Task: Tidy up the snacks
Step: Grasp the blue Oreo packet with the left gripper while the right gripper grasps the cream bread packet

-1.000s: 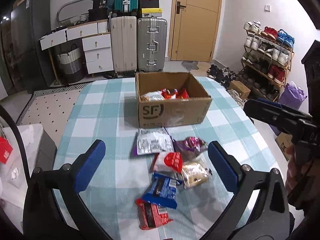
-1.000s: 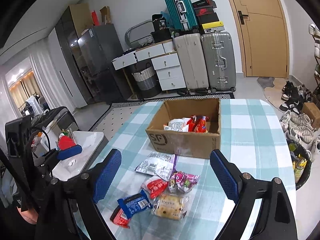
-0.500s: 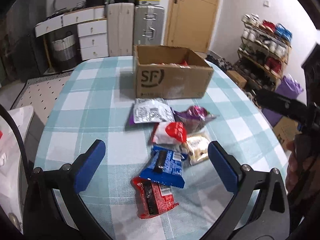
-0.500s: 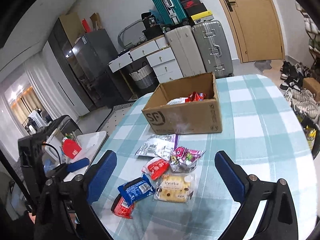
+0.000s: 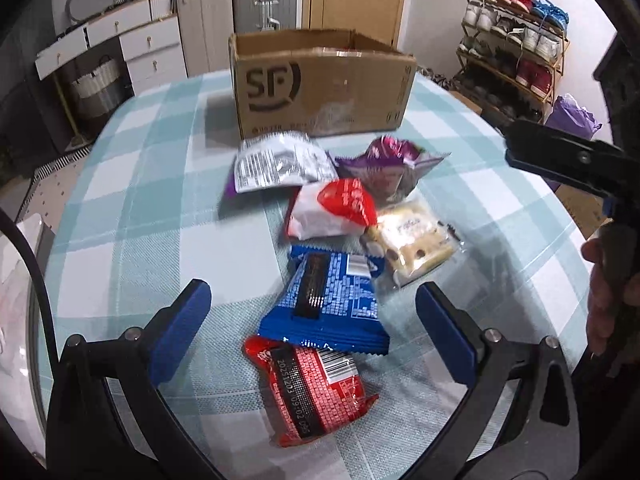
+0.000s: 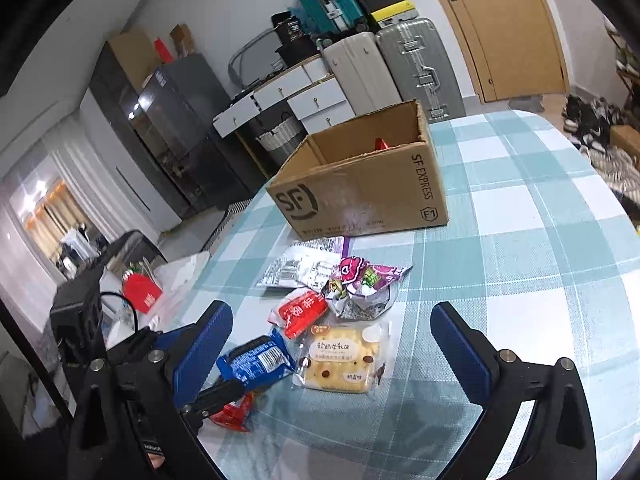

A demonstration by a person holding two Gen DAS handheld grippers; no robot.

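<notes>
Several snack packets lie on the checked tablecloth (image 5: 132, 216) before an open SF cardboard box (image 5: 320, 84). Nearest is a red packet (image 5: 316, 388), then a blue packet (image 5: 328, 300), a red-and-white packet (image 5: 334, 210), a clear cake packet (image 5: 414, 240), a purple packet (image 5: 390, 164) and a silver packet (image 5: 280, 164). My left gripper (image 5: 314, 336) is open, low over the red and blue packets. My right gripper (image 6: 332, 356) is open, over the cake packet (image 6: 342, 356) and blue packet (image 6: 256, 362). The box (image 6: 360, 192) holds some snacks.
Suitcases (image 6: 412, 64), white drawers (image 6: 296, 96) and a door (image 6: 508, 28) stand behind the table. A shoe rack (image 5: 516, 48) is on the right. A side surface with a red item (image 6: 142, 292) lies left of the table. The right gripper also shows in the left wrist view (image 5: 560, 160).
Both grippers have dropped lower and closer to the snack pile. The left gripper now frames the red and blue packets; the right one has tilted. Both stay open.
</notes>
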